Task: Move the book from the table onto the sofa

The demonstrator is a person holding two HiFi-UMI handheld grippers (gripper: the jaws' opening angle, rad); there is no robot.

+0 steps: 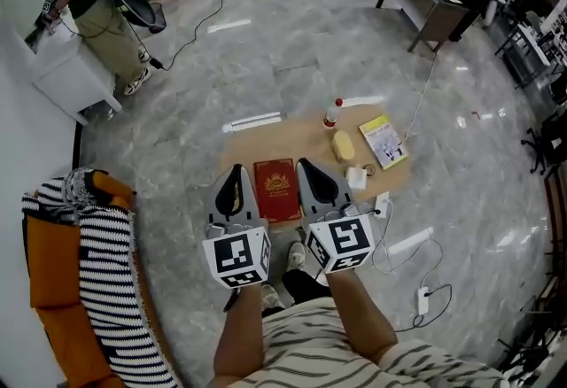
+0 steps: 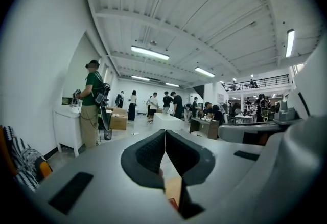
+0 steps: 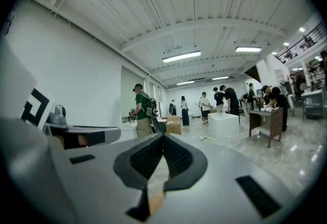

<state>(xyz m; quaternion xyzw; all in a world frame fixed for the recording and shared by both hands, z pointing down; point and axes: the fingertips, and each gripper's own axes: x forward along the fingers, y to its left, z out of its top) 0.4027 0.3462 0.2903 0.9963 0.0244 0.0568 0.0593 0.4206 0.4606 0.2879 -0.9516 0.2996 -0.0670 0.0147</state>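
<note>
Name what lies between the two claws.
In the head view, the red book shows between the left claw and the right claw, lying flat on the wooden table.

Bright, even light from ceiling strips (image 2: 149,52). I see glare patches on the floor (image 1: 461,122) right of the table (image 1: 301,143); shadows near it are faint. All views bow strongly toward the edges; both gripper views have black corners, and I find their nearest foreground soft and unfocused. The head view is sharp.

The sofa (image 1: 44,275) runs off the lower edge.
</note>
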